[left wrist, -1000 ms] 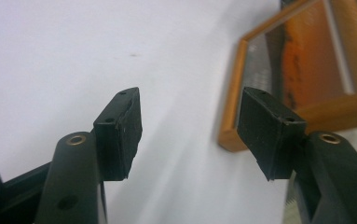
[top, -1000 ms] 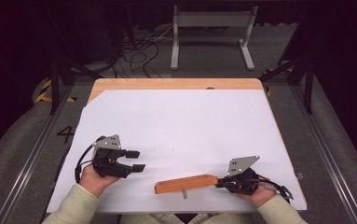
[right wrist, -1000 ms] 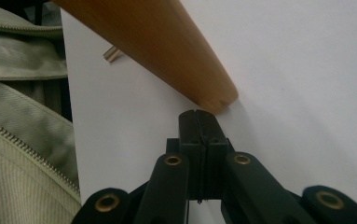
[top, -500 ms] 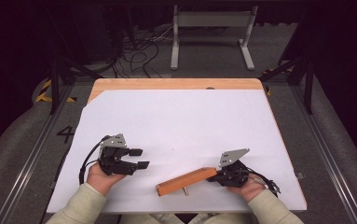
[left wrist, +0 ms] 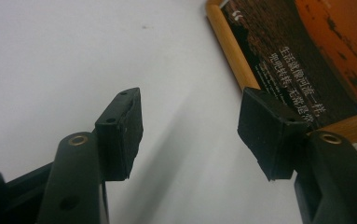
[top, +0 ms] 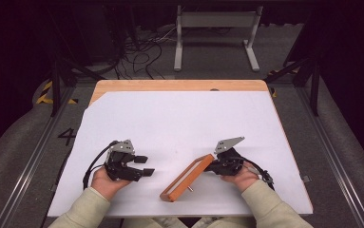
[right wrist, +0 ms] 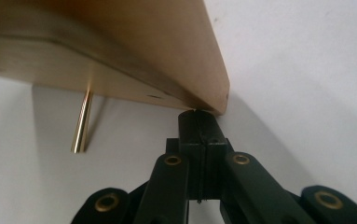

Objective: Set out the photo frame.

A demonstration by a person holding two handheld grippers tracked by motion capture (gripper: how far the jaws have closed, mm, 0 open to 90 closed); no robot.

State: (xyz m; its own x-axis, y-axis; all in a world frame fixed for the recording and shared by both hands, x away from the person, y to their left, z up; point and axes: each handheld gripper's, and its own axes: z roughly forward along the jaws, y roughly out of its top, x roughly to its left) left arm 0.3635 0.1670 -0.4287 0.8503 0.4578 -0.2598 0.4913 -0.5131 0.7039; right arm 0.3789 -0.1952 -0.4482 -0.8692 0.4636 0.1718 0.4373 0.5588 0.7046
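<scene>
Left tool [left wrist: 190,135] view reveals printed text on the frame [left wrist: 302,70].

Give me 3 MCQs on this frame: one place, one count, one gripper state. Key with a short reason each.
1. Where is the wooden picture frame?
A. near edge of the white table, between the two grippers
B. far edge of the table
C. on the floor

2. How many metal prop legs stick out of the frame's back?
A. none
B. one
C. three

3. How do the left gripper's jaws stand?
A. shut on the frame
B. shut on nothing
C. open, nothing between them

Key: 1 A, the high view shows it by the right gripper, right of the left gripper. 2 B, the right gripper view shows a single brass rod. 3 C, the left gripper view shows bare table between the pads.
</scene>
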